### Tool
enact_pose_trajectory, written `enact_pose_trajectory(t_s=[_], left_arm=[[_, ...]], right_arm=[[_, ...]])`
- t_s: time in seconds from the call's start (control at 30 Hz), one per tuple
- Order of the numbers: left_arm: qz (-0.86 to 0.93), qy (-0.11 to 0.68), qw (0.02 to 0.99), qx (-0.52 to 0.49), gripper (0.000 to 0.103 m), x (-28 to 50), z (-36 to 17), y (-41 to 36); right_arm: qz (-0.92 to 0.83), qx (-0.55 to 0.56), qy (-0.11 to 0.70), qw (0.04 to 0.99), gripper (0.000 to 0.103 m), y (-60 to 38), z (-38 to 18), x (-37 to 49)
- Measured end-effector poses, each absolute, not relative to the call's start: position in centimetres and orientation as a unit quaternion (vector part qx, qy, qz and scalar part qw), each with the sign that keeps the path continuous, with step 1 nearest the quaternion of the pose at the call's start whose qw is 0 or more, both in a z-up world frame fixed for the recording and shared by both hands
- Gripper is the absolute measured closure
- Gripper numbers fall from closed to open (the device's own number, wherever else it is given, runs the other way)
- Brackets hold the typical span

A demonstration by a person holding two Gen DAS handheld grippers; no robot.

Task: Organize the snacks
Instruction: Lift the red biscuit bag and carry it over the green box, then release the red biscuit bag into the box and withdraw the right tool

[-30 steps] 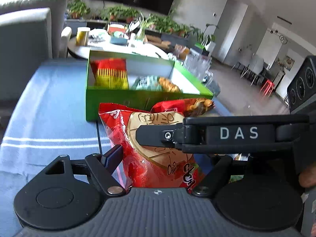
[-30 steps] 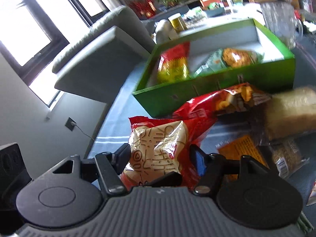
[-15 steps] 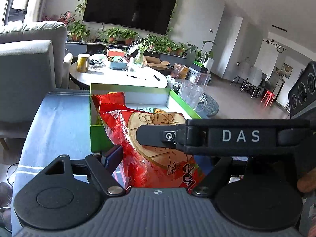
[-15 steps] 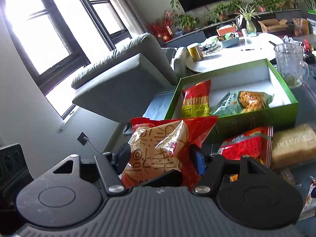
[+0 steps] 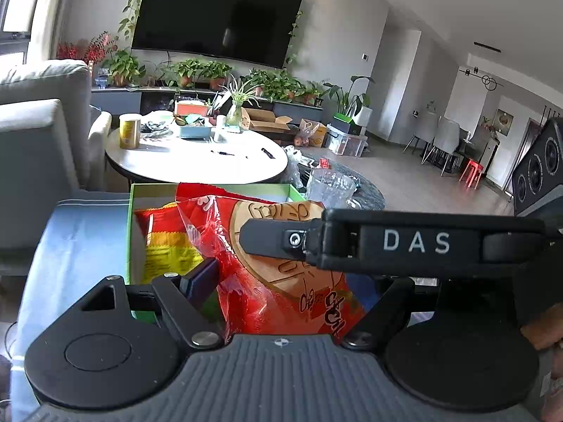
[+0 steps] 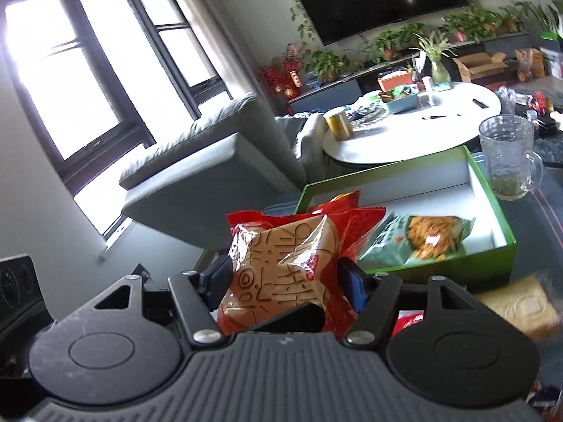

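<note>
A red snack bag (image 5: 267, 281) with a tan printed face hangs in the air, gripped from two sides. In the left wrist view my left gripper (image 5: 288, 281) is shut on its lower part. One black finger (image 5: 404, 242) of the other gripper, marked DAS, lies across the bag's front. In the right wrist view my right gripper (image 6: 285, 277) is shut on the red snack bag (image 6: 281, 270), pads pressing both sides. Just beyond stands the green box (image 6: 506, 242) holding a green snack bag (image 6: 415, 239) and a red-and-yellow packet (image 5: 165, 242).
A glass mug (image 6: 506, 161) stands by the box's far right corner. A beige packet (image 6: 517, 306) lies at the right, in front of the box. A grey sofa (image 6: 197, 176) is on the left, and a round white table (image 5: 197, 158) lies behind the box. Blue cloth (image 5: 77, 232) covers the surface.
Both grippers have risen with the red bag, lifting it off the cloth. The green box now sits lower in both views, and the bag has come nearer to it.
</note>
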State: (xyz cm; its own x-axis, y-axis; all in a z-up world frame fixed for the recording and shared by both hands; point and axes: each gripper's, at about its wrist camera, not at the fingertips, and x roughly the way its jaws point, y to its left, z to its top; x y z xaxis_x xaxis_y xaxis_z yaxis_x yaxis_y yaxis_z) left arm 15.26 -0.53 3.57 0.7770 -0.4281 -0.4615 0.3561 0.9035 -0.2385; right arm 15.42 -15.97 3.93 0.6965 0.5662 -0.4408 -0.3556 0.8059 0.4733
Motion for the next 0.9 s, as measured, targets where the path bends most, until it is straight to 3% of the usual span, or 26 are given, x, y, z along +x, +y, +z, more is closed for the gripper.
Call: enact_pose_trajectory(t_s=[0.77, 0.9], left_arm=[[-0.169, 0.296, 0.939, -0.049, 0.031, 27.1, 1.3, -2.9], [-0.141, 0.297, 0.944, -0.035, 0.031, 26.7, 0.6, -1.8]], right_arm=[[0.218, 0.194, 0.278, 0.915, 0.04, -18.2, 2.0, 25.6], [0.156, 0.16, 0.237, 0.945, 0.037, -18.6, 1.9, 24.6]])
